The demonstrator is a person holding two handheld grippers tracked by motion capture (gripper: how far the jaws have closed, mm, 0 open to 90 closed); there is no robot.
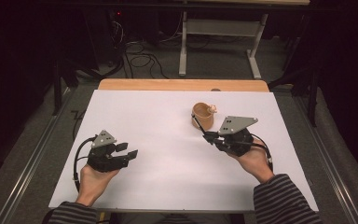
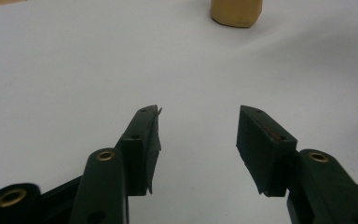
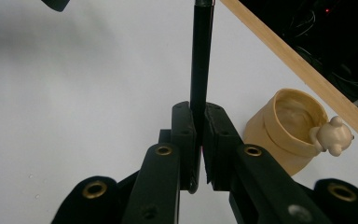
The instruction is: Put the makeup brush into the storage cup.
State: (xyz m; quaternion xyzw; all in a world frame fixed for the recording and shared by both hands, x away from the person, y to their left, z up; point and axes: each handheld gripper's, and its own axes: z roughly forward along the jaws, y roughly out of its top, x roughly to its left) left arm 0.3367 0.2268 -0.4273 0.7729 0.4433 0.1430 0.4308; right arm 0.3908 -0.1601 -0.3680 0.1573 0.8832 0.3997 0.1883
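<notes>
- Your left gripper (image 1: 127,150) sits near the left edge of the white table (image 1: 168,158), its jaws parted with nothing between them; bare sheet lies open ahead of it.
- The middle of the table is free surface between your two hands.
- Your right gripper (image 1: 208,136) is clamped on a thin black pen (image 3: 200,60), which points up and away from the jaws in the right gripper view.
- The tan cup (image 1: 202,115) with a small bear figure (image 1: 212,109) on its rim stands upright just beyond that gripper, near the far wooden edge (image 1: 182,85).
</notes>
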